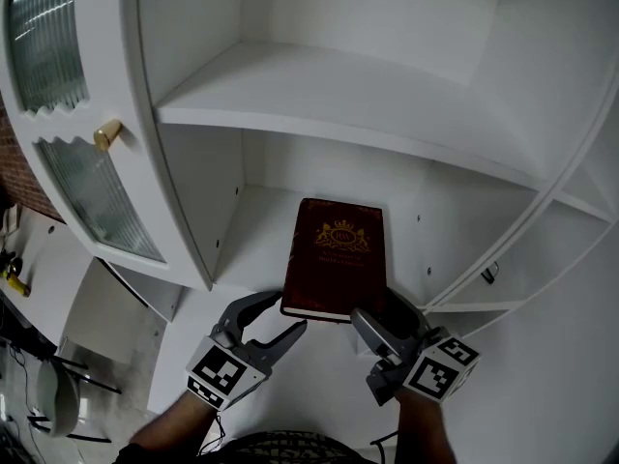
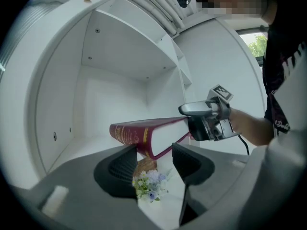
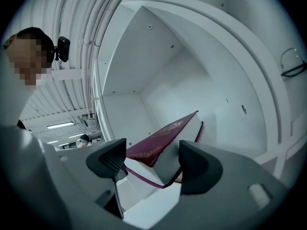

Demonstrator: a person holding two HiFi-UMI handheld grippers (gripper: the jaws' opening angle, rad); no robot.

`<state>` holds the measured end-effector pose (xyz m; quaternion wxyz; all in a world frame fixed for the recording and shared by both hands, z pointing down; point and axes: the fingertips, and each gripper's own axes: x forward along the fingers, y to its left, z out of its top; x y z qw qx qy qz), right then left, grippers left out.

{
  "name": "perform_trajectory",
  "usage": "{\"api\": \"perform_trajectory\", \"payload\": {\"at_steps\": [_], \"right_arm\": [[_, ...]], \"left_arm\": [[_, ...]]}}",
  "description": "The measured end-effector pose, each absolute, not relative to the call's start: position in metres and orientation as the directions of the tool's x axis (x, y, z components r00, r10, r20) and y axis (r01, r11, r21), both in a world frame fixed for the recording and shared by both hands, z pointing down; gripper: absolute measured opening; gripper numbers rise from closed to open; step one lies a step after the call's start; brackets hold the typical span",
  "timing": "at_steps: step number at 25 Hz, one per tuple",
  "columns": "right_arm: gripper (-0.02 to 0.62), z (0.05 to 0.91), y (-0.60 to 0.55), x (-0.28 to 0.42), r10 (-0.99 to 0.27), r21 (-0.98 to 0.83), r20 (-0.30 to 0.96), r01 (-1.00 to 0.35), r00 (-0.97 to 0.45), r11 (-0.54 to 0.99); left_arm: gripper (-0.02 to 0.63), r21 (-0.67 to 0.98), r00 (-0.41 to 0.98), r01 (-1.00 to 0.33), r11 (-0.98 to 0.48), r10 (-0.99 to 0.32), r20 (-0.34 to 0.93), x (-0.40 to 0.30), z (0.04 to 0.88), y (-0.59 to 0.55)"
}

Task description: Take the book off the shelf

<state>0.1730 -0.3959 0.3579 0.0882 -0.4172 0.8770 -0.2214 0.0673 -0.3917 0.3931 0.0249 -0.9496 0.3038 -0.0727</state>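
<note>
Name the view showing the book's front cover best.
Head view: the dark red hardback book lies cover-up, gold crest plain. Left gripper view shows only spine and page edges; right gripper view, the cover steeply slanted.

My head view looks steeply down from above the near side into the white shelf (image 1: pixel 319 85). My left gripper view sits low and close to the near left corner of the book (image 2: pixel 144 131). It faces right across the book and catches the right gripper (image 2: pixel 189 121). My right gripper view sits close at the near right corner, facing far and left into the bay. All three views share the book.
</note>
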Motion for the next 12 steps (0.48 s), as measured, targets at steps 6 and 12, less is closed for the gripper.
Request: {"api": "perform_trajectory", "payload": {"at_steps": [6,12], "right_arm": [[0.319,0.362,-0.375,0.176,-0.777,-0.56,-0.018,-0.637,-0.63,0.53],[0.269,0.381,-0.357,0.172,-0.807,-0.499,0.04,-0.712,-0.589,0.494]], "left_arm": [[0.201,-0.036,0.795,-0.6,-0.799,-0.6,0.091,0.059,0.394,-0.368],[0.171,-0.042,0.767,-0.629,-0.776,-0.628,0.134,0.053,0.418,-0.347]]}}
